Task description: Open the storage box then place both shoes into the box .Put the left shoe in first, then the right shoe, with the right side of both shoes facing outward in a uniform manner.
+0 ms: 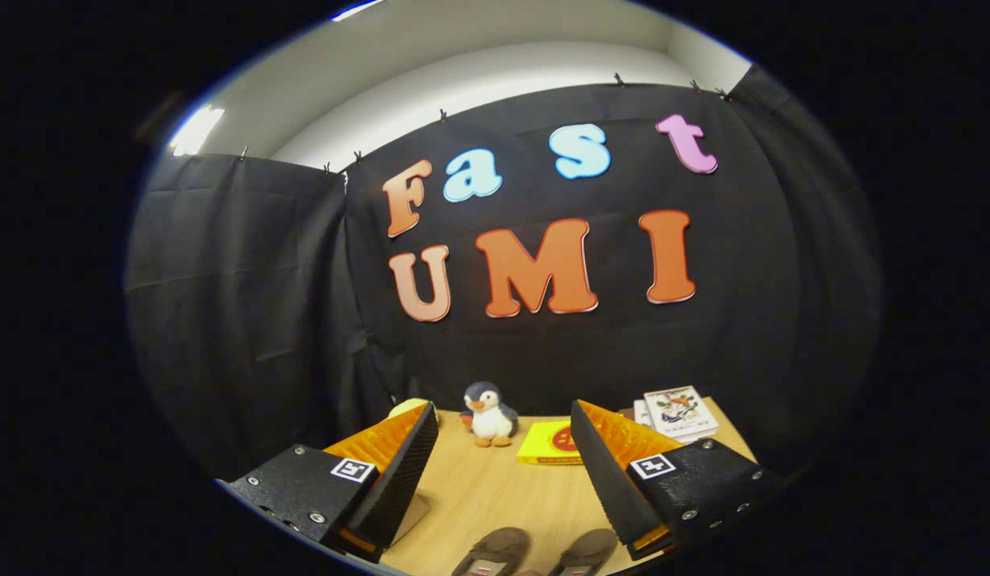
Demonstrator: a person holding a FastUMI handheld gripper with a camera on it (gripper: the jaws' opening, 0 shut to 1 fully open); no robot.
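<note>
In the gripper view I see my fingers (503, 472) spread wide and released, nothing between them, hanging above the wooden worktop (478, 496). The two shoes (535, 554) lie side by side just under and between the fingers, at the near edge of the worktop, closer to me than the fingertips; I read their long axes as running roughly along my line of sight, though I only catch one end of each and cannot tell toe from heel, nor left shoe from right. So I judge the fingers point over and past the shoes and would need to tip down and draw back to reach them. Beyond the fingers sit a toy penguin (489, 414), a flat yellow box (549, 444) beside it, and a stack of books (677, 414) further right. Whether that yellow box is the storage box I cannot say.
</note>
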